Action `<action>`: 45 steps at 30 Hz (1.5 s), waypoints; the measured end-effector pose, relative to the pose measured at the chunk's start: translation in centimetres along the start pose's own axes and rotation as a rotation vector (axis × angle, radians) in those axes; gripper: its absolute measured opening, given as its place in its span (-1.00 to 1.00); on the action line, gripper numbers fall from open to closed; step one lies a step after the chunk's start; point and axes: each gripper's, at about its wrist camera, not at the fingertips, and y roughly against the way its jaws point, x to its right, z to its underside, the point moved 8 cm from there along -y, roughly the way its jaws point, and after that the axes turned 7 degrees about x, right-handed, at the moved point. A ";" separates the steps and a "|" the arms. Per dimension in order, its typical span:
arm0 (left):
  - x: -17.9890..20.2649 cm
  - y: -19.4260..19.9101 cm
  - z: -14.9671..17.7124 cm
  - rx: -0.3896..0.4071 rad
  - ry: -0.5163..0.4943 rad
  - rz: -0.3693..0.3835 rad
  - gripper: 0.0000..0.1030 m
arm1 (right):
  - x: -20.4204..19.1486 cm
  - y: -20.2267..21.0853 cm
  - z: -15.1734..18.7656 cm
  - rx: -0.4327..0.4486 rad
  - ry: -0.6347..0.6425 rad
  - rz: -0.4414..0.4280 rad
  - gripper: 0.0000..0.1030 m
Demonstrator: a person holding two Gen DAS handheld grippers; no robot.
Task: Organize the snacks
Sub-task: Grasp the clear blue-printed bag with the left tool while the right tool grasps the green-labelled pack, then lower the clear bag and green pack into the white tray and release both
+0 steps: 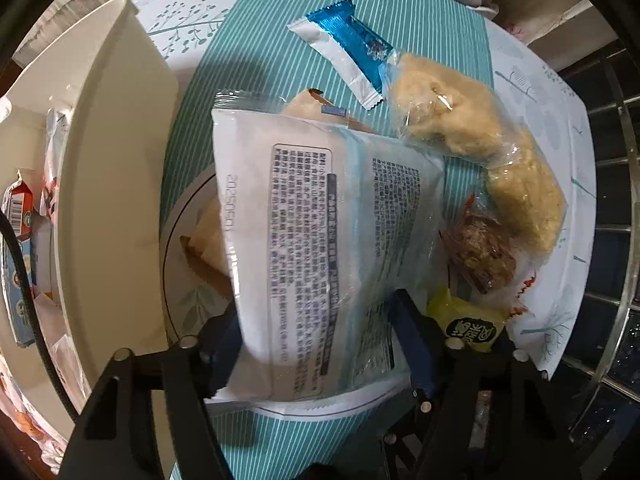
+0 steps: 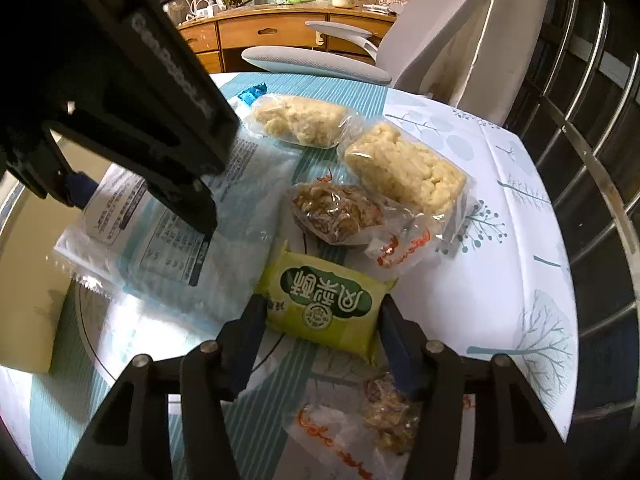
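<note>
Left gripper [image 1: 316, 344]: jaws part-closed on the large white printed snack packet [image 1: 320, 232], pads pressing both edges of its near end; packet reaching forward from the jaws, printed back uppermost. Under the packet, ahead of the jaws: a round plate [image 1: 176, 240] with a pale wrapped item on it, partly covered. To the left of these jaws: a cream storage bin [image 1: 112, 184], several packets visible inside at its far left. Ahead and to the right of the jaws: a blue-and-white wrapper [image 1: 344, 52], then two clear bags of pale puffed snack [image 1: 448, 116].

Right gripper [image 2: 320, 332]: jaws part-closed on the green packet [image 2: 328, 300], one pad at each side edge, contact apparent on both. Just ahead of these jaws: a clear bag of brown snack [image 2: 336, 212] touching the green packet's far corner; beyond it, to the right, the yellow puffed block [image 2: 404, 168]. Beneath the jaws, near the frame bottom: another clear wrapper with red print [image 2: 360, 428]. All items on the counter [image 2: 500, 264], covered by a tree-patterned cloth with a teal striped band.
</note>
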 end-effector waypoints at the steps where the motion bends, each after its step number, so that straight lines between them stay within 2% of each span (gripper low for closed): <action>1: -0.1 0.2 0.1 0.003 0.000 0.009 0.19 | 0.0 0.2 0.1 -0.003 0.004 0.007 0.06; 6: -1.0 1.3 0.7 0.023 0.005 0.043 -0.13 | -0.2 1.8 1.2 -0.026 -0.022 0.031 0.05; 10: -1.8 1.5 1.3 0.012 0.016 0.057 -0.19 | -0.5 3.3 2.1 -0.020 0.010 0.047 0.05; 17: -2.1 3.5 2.4 0.005 0.040 0.094 -0.34 | -0.9 5.8 2.9 -0.023 0.005 0.019 0.05; 25: -1.8 4.5 3.7 -0.023 0.053 0.115 -0.38 | 0.2 7.4 3.0 -0.026 -0.041 0.016 0.05; 31: -0.7 4.4 3.4 -0.017 0.063 0.122 -0.42 | 1.3 7.9 3.7 -0.047 -0.071 0.017 0.05; 39: -0.1 7.7 3.3 -0.006 0.060 0.185 -0.62 | 1.8 8.9 2.4 -0.038 -0.084 -0.008 0.05; 45: -0.6 10.9 3.3 0.019 0.071 0.226 -0.63 | 1.3 9.9 0.3 -0.007 -0.068 -0.014 0.05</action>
